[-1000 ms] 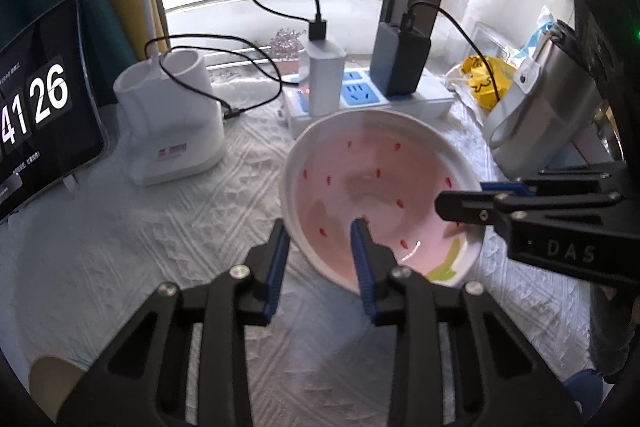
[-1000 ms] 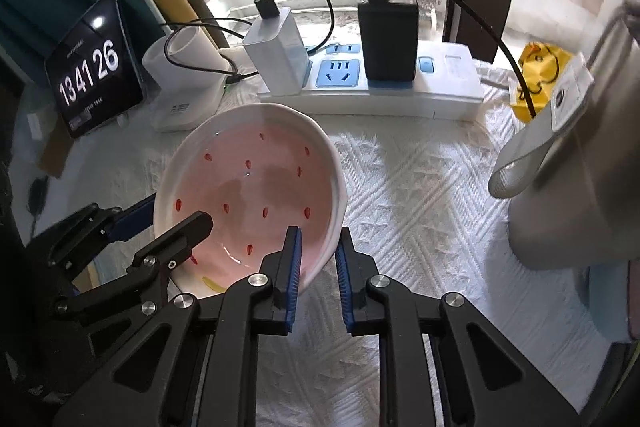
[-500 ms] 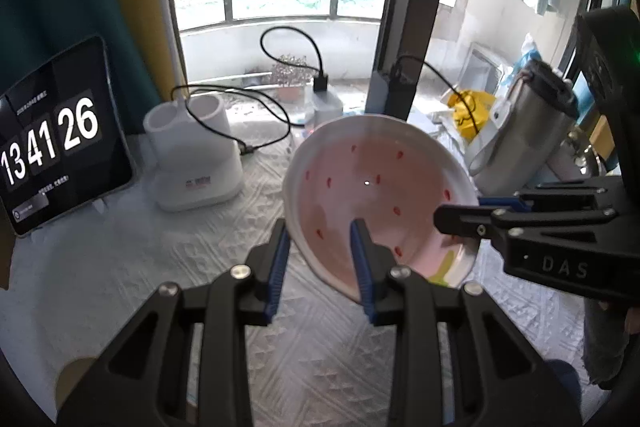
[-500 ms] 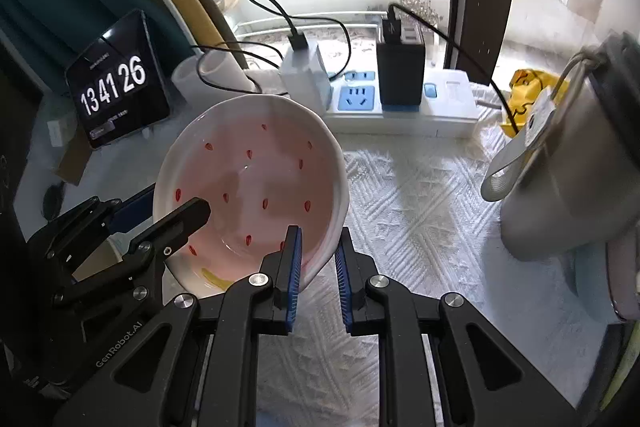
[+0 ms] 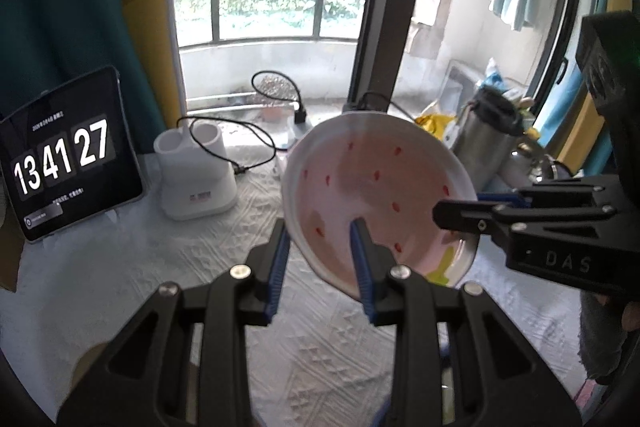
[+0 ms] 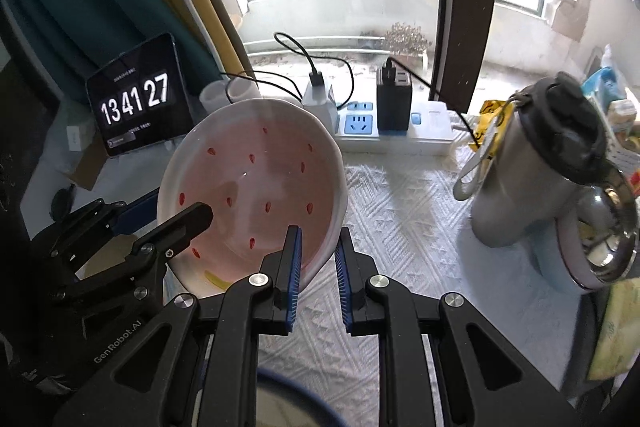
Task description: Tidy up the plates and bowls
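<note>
Left wrist view: left gripper (image 5: 320, 251) clamped on near-left rim of pink bowl (image 5: 372, 187), held tilted above tabletop (image 5: 120, 267); right gripper (image 5: 460, 211) pinching right rim.

Right wrist view: right gripper (image 6: 318, 259) clenched on bowl (image 6: 252, 187) rim. Risk: uneven pull slipping the glazed rim, dropping it near steel flask (image 6: 536, 163).

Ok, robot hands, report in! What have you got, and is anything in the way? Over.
Left gripper and right gripper both clamped on the pink bowl's rim. Bowl off the table, tilted. Flask and power strip beyond it, not touching.
</note>
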Demonstrator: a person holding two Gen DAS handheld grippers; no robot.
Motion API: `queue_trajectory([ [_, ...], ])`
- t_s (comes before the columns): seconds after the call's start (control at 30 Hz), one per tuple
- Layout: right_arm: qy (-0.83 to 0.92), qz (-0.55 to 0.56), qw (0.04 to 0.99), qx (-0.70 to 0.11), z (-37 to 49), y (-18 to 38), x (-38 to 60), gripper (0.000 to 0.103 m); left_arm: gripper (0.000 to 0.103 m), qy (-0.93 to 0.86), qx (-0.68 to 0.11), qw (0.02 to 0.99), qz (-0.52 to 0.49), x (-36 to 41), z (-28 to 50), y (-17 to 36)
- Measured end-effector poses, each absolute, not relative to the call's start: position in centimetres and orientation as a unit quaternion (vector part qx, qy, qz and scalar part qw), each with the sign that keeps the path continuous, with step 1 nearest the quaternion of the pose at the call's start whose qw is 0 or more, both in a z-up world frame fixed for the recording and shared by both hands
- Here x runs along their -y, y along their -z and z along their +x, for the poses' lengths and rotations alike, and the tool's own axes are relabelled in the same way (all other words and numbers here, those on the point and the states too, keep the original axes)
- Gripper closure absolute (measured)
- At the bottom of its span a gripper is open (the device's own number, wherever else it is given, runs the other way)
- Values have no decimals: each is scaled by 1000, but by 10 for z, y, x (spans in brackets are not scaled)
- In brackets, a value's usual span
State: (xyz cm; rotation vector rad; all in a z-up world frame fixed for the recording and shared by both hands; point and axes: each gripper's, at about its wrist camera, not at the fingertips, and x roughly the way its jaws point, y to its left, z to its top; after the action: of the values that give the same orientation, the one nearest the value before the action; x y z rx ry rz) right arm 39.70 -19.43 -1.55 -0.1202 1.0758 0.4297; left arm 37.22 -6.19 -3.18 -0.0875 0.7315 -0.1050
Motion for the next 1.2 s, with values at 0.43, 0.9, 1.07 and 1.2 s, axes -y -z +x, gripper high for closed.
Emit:
queue_trajectory([
  [0.43,-197,-66,843,-496,336,-17,209,85,71,70,-341,936,-46,83,314,10],
  [0.9,-208,-82,843,-489,280,-29,222,84,71,70,-344,934,-64,101,264,3],
  [1.07,-210,-87,838,-496,262,-21,228,84,71,71,-347,933,-62,109,251,6],
  [1.2,-216,-80,834,-502,254,-14,234,84,71,67,-350,932,-62,113,243,13],
])
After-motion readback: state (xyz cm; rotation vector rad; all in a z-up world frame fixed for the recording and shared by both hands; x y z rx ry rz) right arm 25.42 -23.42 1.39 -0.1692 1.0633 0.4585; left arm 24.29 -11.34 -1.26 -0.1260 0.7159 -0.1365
